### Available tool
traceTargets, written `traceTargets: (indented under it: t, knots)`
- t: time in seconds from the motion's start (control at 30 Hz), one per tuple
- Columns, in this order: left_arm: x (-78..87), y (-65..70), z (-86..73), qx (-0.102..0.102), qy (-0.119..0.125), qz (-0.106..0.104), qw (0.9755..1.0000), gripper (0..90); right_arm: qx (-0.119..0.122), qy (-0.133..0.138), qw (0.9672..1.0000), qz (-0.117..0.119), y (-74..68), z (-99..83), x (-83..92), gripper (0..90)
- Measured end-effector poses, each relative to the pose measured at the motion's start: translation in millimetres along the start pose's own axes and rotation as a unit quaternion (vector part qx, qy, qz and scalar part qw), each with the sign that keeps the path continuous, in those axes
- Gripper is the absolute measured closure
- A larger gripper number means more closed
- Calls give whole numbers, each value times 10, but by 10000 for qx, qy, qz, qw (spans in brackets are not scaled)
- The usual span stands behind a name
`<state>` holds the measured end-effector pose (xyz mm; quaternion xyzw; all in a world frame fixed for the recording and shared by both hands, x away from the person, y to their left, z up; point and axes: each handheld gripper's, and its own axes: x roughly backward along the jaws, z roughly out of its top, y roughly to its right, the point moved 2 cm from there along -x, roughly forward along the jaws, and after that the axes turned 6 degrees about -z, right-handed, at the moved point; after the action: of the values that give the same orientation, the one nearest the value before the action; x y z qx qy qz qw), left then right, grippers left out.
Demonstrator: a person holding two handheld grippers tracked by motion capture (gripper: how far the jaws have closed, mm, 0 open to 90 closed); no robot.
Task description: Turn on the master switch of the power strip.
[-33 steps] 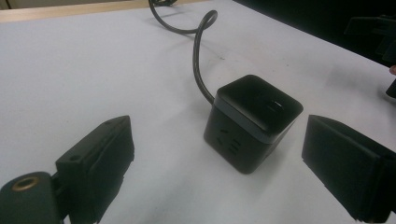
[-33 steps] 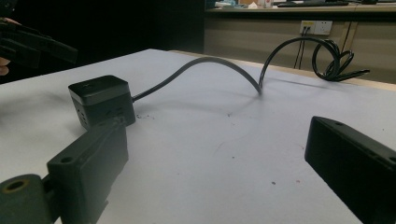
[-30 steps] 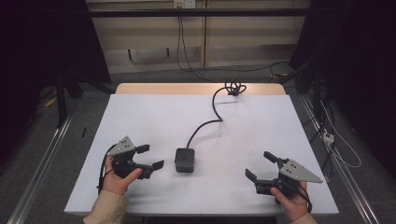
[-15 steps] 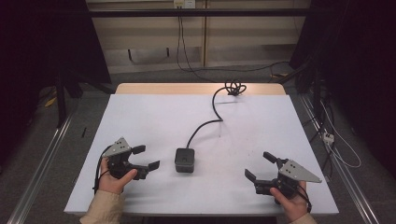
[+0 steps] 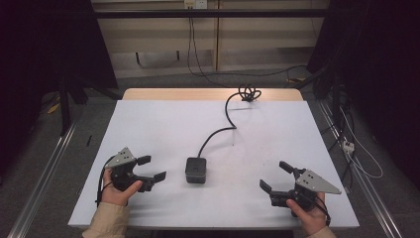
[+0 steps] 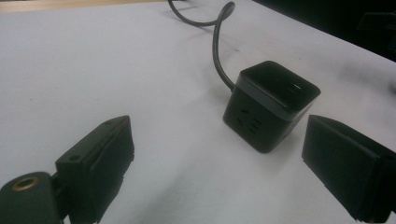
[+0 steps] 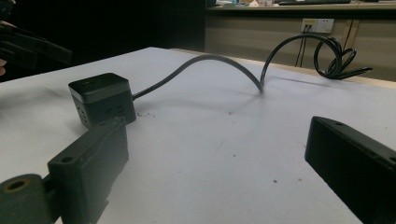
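A: Start with the biggest thing. What is the work surface?

B: A white table [image 5: 163, 124] with a bare wooden strip along its far edge. It sits on a grey floor with dark curtains at both sides.

A: And what lies on it?

B: A black power cable [image 5: 224, 124] snakes from a coiled knot at the far edge down toward the middle. It ends in a black cube power socket [image 5: 196, 170], which sits flat on the table, a little nearer the person than the centre.

A: Where are the tongs?

B: The left gripper [image 5: 148, 168] is held near the front left of the table, its jaws spread wide and pointing toward the cube, just beside it but not touching. In the left gripper view the cube [image 6: 271, 105] stands between and beyond the two open jaws, closer to the right one, with outlet slots showing on its side.

A: And the other?

B: The right gripper [image 5: 275, 176] is at the front right, well apart from the cube, jaws also spread and holding nothing. In the right gripper view the cube [image 7: 102, 98] sits far off at the left, the cable [image 7: 219, 60] arching behind it.
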<state>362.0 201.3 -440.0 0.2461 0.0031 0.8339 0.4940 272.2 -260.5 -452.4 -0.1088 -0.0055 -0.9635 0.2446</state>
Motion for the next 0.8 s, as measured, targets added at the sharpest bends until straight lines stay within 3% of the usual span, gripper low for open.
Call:
traceTargets:
  t: [0.8]
  knots:
    - [139,-82,-107,88,35,148,9998,86,-4,-8,10000,-21,10,-5,3,54]
